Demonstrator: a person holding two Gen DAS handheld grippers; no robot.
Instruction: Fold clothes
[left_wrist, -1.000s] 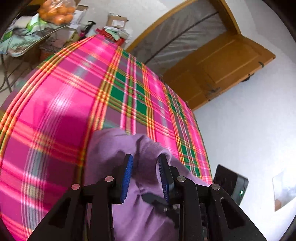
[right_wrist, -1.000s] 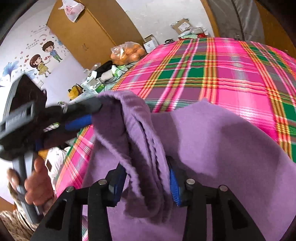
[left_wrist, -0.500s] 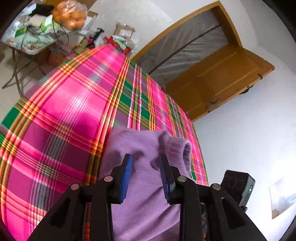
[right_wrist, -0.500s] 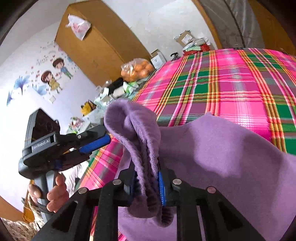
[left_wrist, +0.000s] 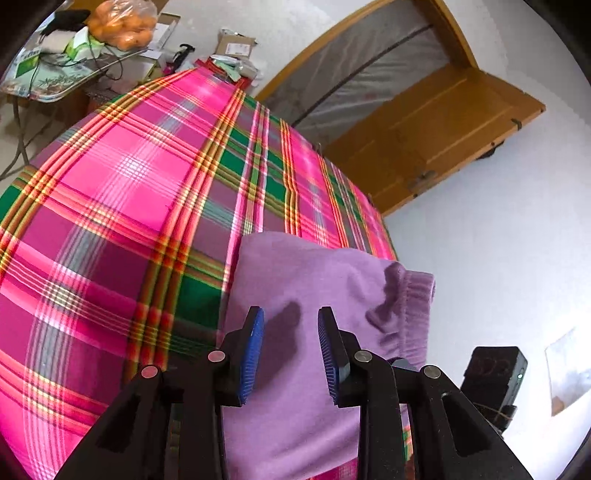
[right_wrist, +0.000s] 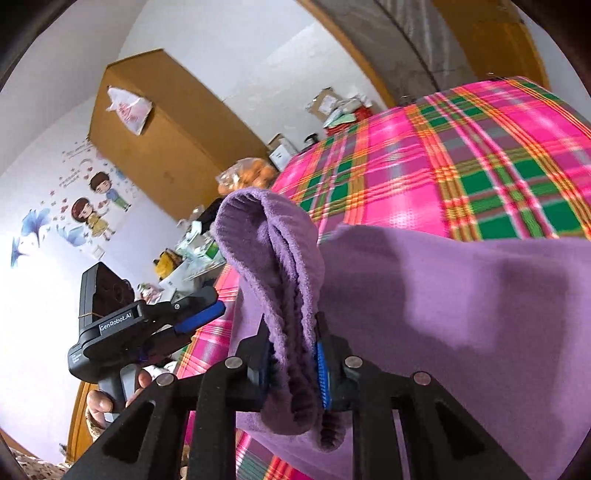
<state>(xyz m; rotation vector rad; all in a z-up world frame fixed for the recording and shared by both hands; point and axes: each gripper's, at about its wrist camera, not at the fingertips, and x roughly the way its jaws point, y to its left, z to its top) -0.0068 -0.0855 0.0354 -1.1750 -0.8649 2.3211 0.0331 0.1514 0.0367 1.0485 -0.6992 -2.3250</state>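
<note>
The purple garment (left_wrist: 314, 369) lies on a surface covered by a pink, green and yellow plaid cloth (left_wrist: 140, 206), near that surface's close edge. Whether the surface is a bed or a desk cannot be told. Most of the garment rests flat on the cloth; one ribbed edge (right_wrist: 273, 266) is raised off it.

Left tongs (left_wrist: 291, 347): the two blue-padded fingers stand clearly apart with nothing between them. They hover above the flat part of the garment, and their shadow falls on the fabric below. In the right wrist view the same left tongs (right_wrist: 199, 321) appear off to the side of the garment, apart from it, with a bare hand (right_wrist: 110, 395) gripping the handle.

Right tongs (right_wrist: 293, 354): closed firmly on the bunched ribbed edge of the garment. The fabric fills the gap between the pads, rises above them in a folded loop and hangs below them in a short tail.

Surroundings: a wooden door (left_wrist: 436, 140) stands open behind the cloth; a bag of oranges (left_wrist: 122, 26) sits on a cluttered side table (left_wrist: 55, 77); a wooden wardrobe (right_wrist: 166, 140) and cartoon wall stickers (right_wrist: 88, 210) show in the right wrist view.
</note>
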